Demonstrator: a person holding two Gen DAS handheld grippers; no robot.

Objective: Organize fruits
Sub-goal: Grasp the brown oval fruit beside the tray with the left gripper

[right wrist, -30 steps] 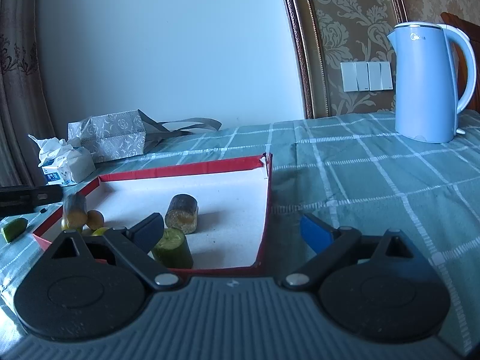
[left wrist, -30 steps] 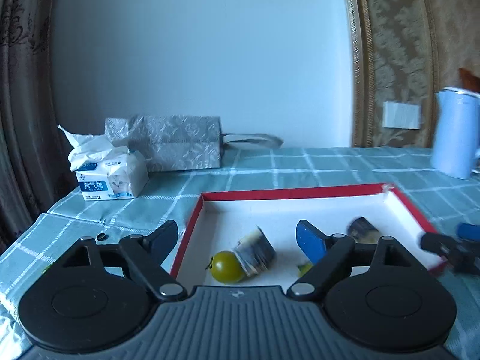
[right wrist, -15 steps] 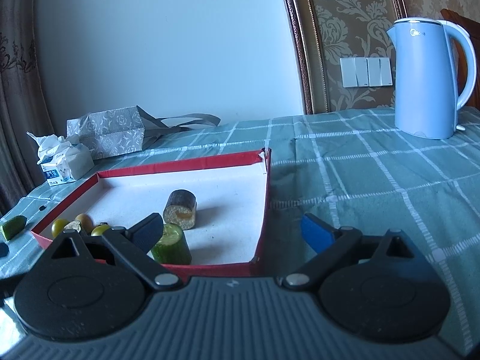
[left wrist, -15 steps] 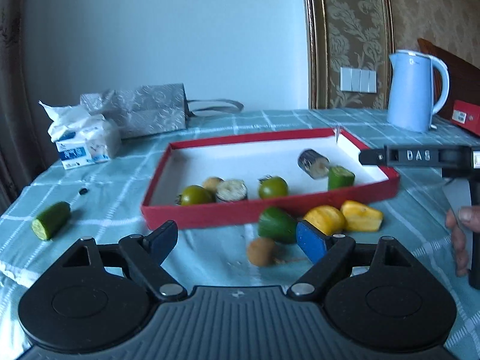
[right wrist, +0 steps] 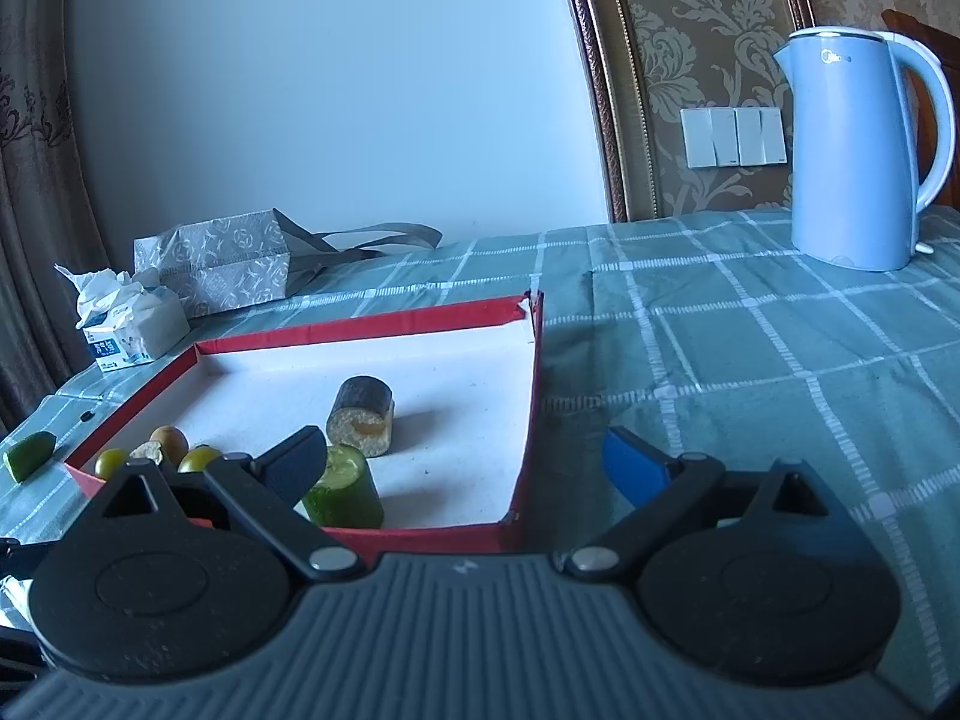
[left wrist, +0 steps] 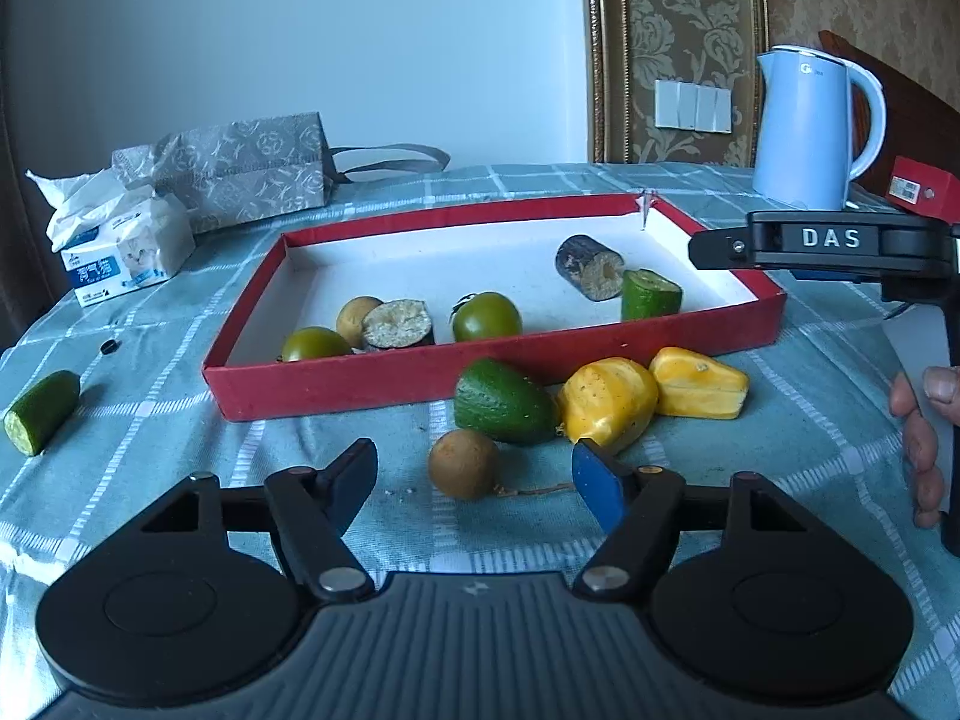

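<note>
A red-walled tray (left wrist: 372,381) (right wrist: 534,384) with a white floor holds two green tomatoes (left wrist: 486,316), a small brown fruit, two dark cut pieces (left wrist: 591,267) and a green cucumber piece (left wrist: 648,295) (right wrist: 343,495). In front of it on the cloth lie a green avocado (left wrist: 501,402), two yellow fruits (left wrist: 606,399), and a small brown round fruit (left wrist: 463,463). My left gripper (left wrist: 474,480) is open and empty, with the brown fruit between its fingers. My right gripper (right wrist: 465,459) is open and empty over the tray's near right corner.
A cucumber piece (left wrist: 42,411) lies far left on the cloth. A tissue pack (left wrist: 120,246), a grey bag (left wrist: 240,174) and a blue kettle (left wrist: 810,129) (right wrist: 864,150) stand at the back. A red box (left wrist: 924,186) is far right.
My left gripper has pulled back out of the tray and now sits low over the cloth by the loose fruits. My right gripper has shifted only slightly.
</note>
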